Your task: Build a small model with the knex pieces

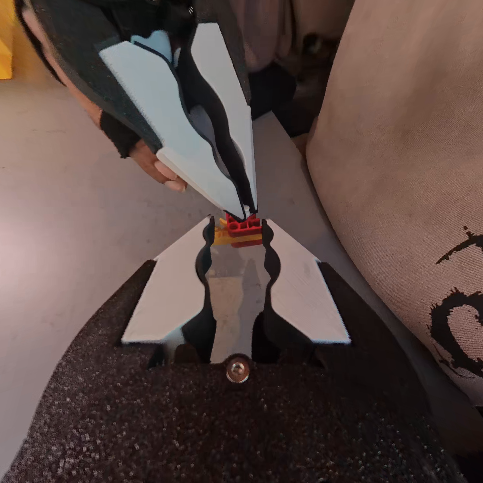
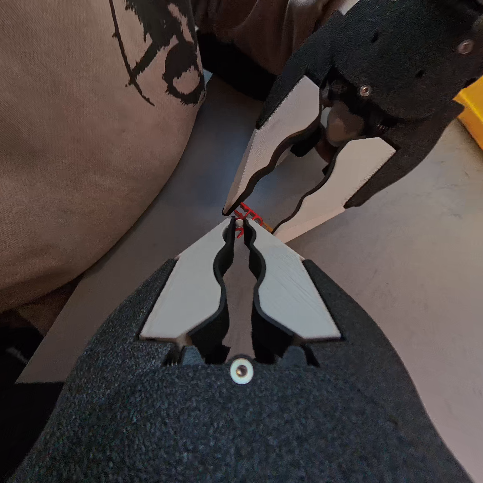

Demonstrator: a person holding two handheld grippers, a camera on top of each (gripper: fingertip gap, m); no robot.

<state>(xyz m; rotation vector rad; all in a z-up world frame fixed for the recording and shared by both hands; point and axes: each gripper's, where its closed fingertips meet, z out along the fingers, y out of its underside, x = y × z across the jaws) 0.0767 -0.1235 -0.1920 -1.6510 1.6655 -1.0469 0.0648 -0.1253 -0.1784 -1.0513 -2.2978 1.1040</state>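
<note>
While my two grippers are meeting tip to tip at the middle of both frames, my left gripper (image 1: 237, 220) is standing partly open, its two fingertips pressing on either side of a small red and yellow brick assembly (image 1: 241, 231) and holding it above the grey table (image 1: 52, 235). In the left wrist view I am seeing red perforated pieces stacked over a yellow beam, but the far side of the assembly is sitting behind the tips of my right gripper (image 1: 247, 209), which is coming down from the upper centre of the frame.

My right gripper (image 2: 239, 222) is nearly closed, its tips pinching a small white peg (image 2: 239, 222) right at the top of the red pieces (image 2: 251, 213). I cannot tell whether the peg is already seated in the assembly or only touching it, since the tips are covering the joint. In the right wrist view the assembly is showing only as thin red slivers and a speck of yellow between the fingers of my left gripper (image 2: 251, 224), which is entering from the upper right.

A person's beige garment with a black printed design (image 1: 392, 183) is filling the right of the left wrist view. My gloved hand (image 1: 146, 156) is partly showing at upper left there. A yellow object (image 2: 470, 115) is being cut off by the right edge of the right wrist view.
</note>
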